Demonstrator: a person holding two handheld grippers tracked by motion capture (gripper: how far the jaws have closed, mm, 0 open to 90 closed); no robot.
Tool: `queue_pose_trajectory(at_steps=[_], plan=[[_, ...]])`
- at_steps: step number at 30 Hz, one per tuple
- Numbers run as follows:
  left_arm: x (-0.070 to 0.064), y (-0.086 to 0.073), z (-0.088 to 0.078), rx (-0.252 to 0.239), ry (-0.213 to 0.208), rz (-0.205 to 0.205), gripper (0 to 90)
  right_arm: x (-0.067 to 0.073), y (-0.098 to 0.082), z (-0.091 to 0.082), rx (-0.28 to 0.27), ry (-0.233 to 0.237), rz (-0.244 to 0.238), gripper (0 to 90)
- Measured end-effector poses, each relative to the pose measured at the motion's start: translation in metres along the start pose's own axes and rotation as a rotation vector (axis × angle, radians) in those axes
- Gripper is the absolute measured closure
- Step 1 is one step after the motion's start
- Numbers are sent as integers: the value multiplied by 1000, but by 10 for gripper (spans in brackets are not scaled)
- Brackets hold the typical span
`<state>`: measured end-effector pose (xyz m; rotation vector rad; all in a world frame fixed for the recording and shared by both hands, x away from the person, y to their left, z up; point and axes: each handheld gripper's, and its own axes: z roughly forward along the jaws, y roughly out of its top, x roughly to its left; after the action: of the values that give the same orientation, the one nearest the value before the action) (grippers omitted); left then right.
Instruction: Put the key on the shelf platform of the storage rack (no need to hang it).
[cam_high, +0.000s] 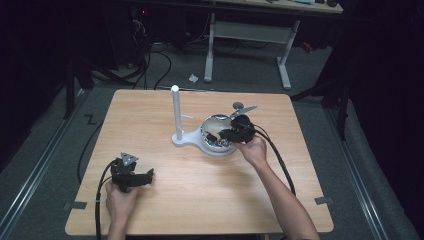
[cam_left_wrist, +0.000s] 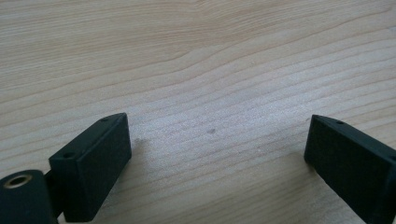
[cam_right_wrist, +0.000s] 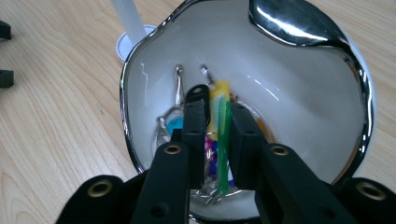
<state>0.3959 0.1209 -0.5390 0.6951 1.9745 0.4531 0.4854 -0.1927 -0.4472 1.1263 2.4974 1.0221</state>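
Note:
A white bowl with a chrome rim (cam_high: 206, 124) (cam_right_wrist: 123, 88) stands at the table's middle, joined to a white base with an upright post (cam_high: 175, 112) (cam_right_wrist: 128, 18). Inside it lie small colourful pieces and silver hooks (cam_right_wrist: 179, 84). My right gripper (cam_high: 220, 135) (cam_right_wrist: 218, 103) reaches down into the bowl and is shut on a yellow and green strip (cam_right_wrist: 219, 93) held upright between its jaws. My left gripper (cam_high: 147, 175) (cam_left_wrist: 217, 135) rests low over bare wood at the table's front left, with its jaws wide apart and nothing between them.
The wooden table (cam_high: 200, 200) has bare room on all sides of the bowl. A white-legged desk (cam_high: 250, 30) stands behind it, and cables (cam_high: 150, 65) lie on the floor at the back left. Each gripper trails a black cable off the front edge.

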Motion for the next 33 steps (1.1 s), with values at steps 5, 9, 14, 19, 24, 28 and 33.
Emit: queue_pose_trajectory(at_steps=[5,9,14,19,24,28,33], plan=[[0,0,0,0,0,0,75,1,2,-3,-23,-2,10,689],[0,0,0,0,0,0,76,0,0,-9,-55,-18,26,622],[0,0,0,0,1,-1,75,-4,-4,-18,-89,-32,46,580],[0,0,0,0,1,-2,76,-9,-8,-33,-121,-56,53,563],[0,0,0,0,1,-2,75,-12,-9,-40,-139,-60,67,562],[0,0,0,0,0,-1,76,-15,-11,-45,-155,-62,75,559],[0,0,0,0,1,-1,76,-16,-13,-53,-163,-64,76,557]])
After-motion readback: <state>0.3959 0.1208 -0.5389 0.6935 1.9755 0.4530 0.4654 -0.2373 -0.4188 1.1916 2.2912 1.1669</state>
